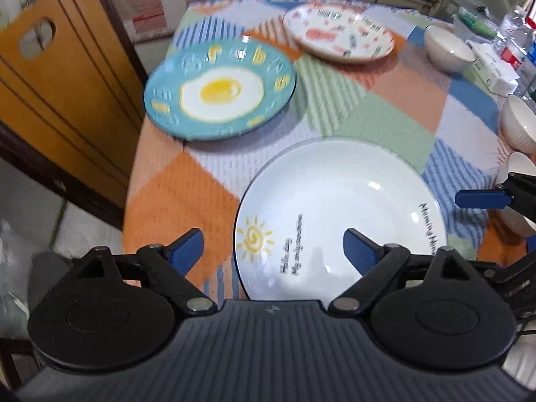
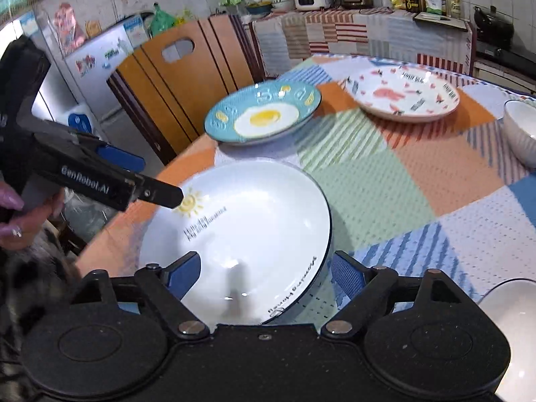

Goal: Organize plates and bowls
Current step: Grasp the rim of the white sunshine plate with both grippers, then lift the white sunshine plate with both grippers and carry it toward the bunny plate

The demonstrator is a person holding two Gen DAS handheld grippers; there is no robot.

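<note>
Three round plates lie apart on the patchwork-clothed surface [image 1: 385, 100]: a white sun-printed plate [image 1: 338, 207] nearest, a blue fried-egg plate [image 1: 219, 92], a pink-patterned plate [image 1: 338, 31]. Three white ribbed bowls show, two cut off. The left hand-held gripper [image 1: 273, 251], marked "GenRobot.AI", and the right hand-held gripper [image 2: 266, 271] both gape wide over the white plate.

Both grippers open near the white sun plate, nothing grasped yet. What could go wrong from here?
1. The white sun plate sits close to the table edge on the chair side; a clumsy nudge may push it off.
2. Left gripper and right gripper both straddle opposite rims of this plate, so they might work against each other or collide.
3. The white bowl lies close beside the right gripper and could get bumped.
</note>
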